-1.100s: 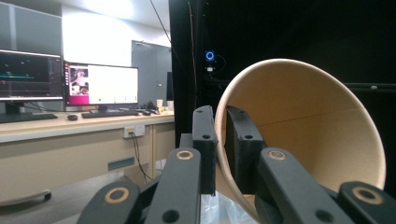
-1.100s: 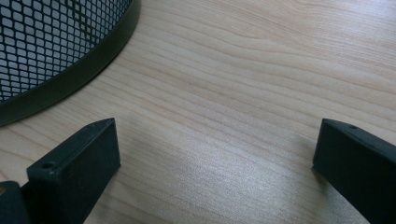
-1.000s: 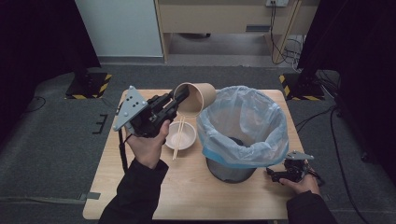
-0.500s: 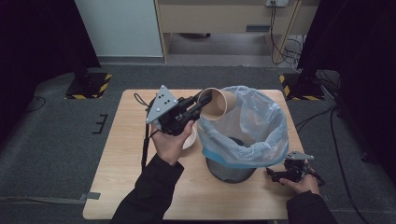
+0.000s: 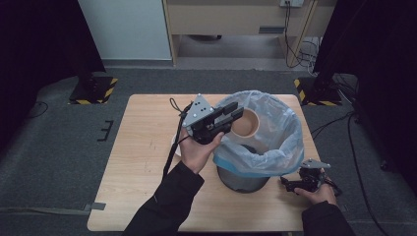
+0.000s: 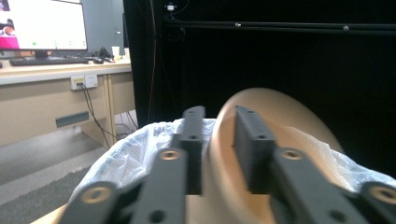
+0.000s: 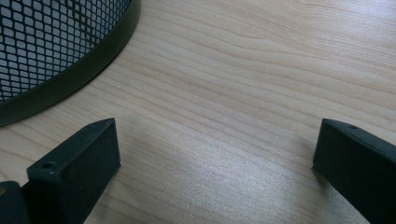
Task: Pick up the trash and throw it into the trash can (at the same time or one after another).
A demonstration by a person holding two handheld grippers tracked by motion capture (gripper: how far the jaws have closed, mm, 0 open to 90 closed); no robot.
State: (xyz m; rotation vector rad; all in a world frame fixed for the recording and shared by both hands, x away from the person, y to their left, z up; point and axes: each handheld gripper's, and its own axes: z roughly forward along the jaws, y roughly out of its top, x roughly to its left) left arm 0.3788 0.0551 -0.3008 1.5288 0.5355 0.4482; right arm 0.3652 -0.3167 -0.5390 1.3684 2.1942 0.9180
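Observation:
A tan paper cup (image 5: 244,123) lies tilted over the mouth of the bin, which is lined with a pale blue bag (image 5: 275,147). My left gripper (image 5: 231,114) reaches in from the left at the cup's rim. In the left gripper view the cup's wall (image 6: 280,116) stands between the jaws of the left gripper (image 6: 217,121). The jaws have just been opening, and a thin gap shows beside the left fingertip (image 6: 192,135). My right gripper (image 5: 300,184) rests open on the table at the bin's lower right, with bare wood between the jaws of the right gripper (image 7: 215,154).
The black mesh bin (image 7: 46,56) stands right of centre on the wooden table (image 5: 142,187). An edge of a white bowl (image 5: 173,141) peeks out left of my left hand. Desks, cables and a monitor (image 6: 42,23) lie beyond the table.
My left hand carried the cup to the right, from above the bowl to over the bin's mouth. Its jaws have parted. The right hand stayed put.

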